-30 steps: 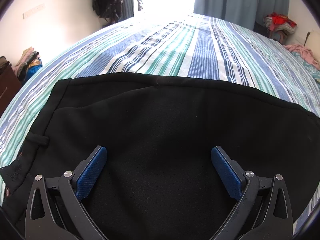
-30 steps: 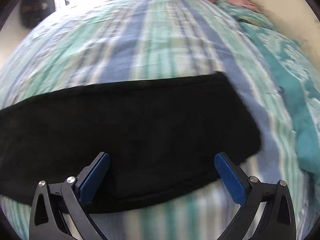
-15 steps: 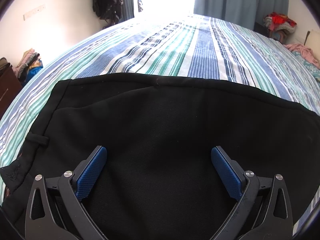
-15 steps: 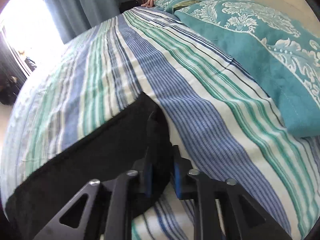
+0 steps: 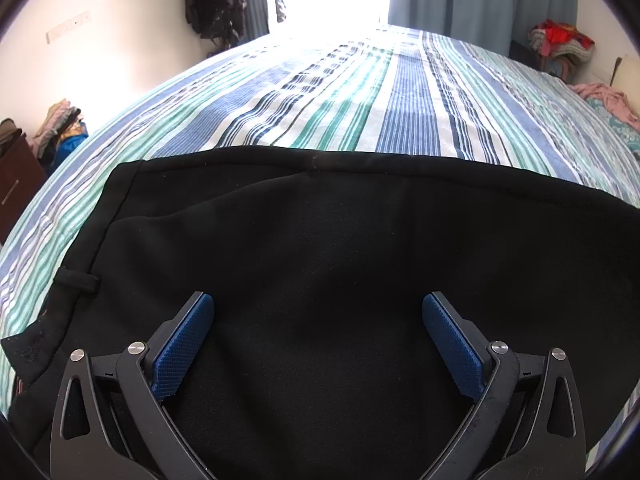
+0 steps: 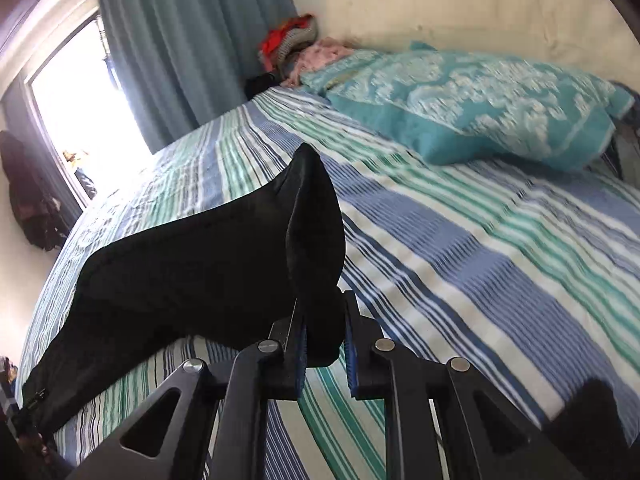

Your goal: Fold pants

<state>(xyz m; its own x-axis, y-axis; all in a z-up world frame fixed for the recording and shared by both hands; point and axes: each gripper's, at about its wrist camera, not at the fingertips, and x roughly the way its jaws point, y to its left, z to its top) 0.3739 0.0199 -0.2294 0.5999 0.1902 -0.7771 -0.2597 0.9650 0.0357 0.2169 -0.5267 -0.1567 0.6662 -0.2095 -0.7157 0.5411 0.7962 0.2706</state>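
Across the striped bedsheet, the black pants lie flat in the left wrist view, filling its lower half. Their right end runs out of frame, and their near edge is hidden behind the gripper body. The far edge forms a clean line, beyond which bare sheet extends to the bright window; detail there is washed out. A belt loop marks the waistband at the left edge, close to the side of the bed.

From the right wrist view, one end of the pants is lifted clear of the sheet, rising to a point above the pads. The background is motion-blurred. Open sheet lies to the right, up to the teal pillow against the wall.

Left gripper: fingers spread wide over the fabric, pinching nothing.

Right gripper: fingers pressed together on a fold of the pants. Pad faces are mostly covered by cloth.
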